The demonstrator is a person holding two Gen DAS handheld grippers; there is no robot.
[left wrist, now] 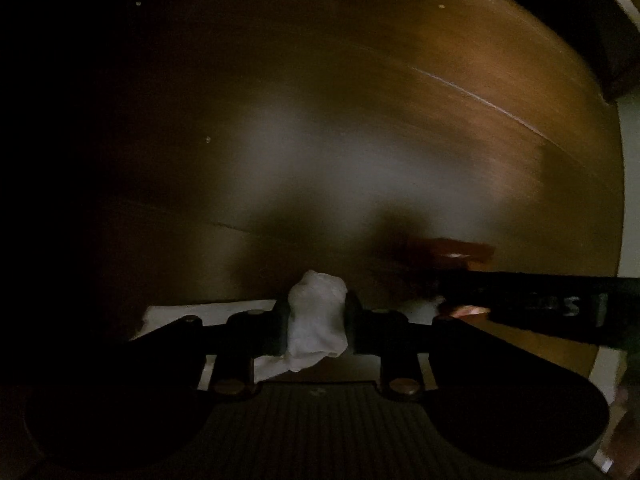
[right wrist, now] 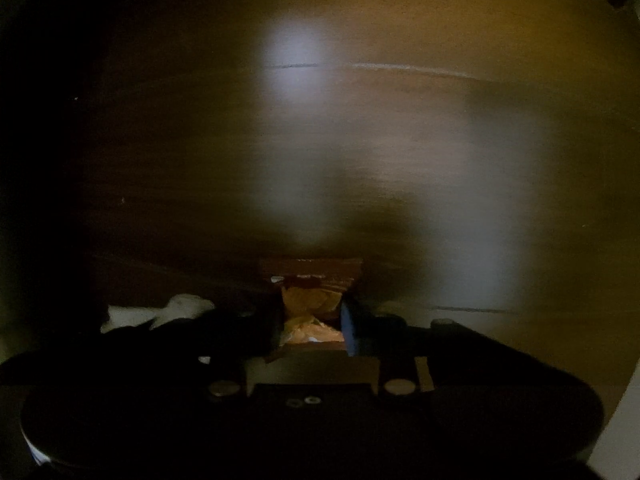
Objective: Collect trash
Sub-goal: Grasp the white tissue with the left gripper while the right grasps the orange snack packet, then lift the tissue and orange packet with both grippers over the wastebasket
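left tongs (left wrist: 318,322): closed on white tissue wad (left wrist: 318,320) between fingers | right tongs (right wrist: 314,326): pinching brown wrapper (right wrist: 312,300) | risk: soft tissue slips; crinkly wrapper slides out on lifting off wooden floor (left wrist: 460,100)

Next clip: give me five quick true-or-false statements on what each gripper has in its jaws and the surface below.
1. The left gripper is closed on a crumpled white tissue. True.
2. The right gripper is empty. False: a brown wrapper sits pinched in its jaws.
3. The surface below is wood. True.
4. The tissue is blue. False: it is white.
5. The scene is brightly lit. False: both views are dim.
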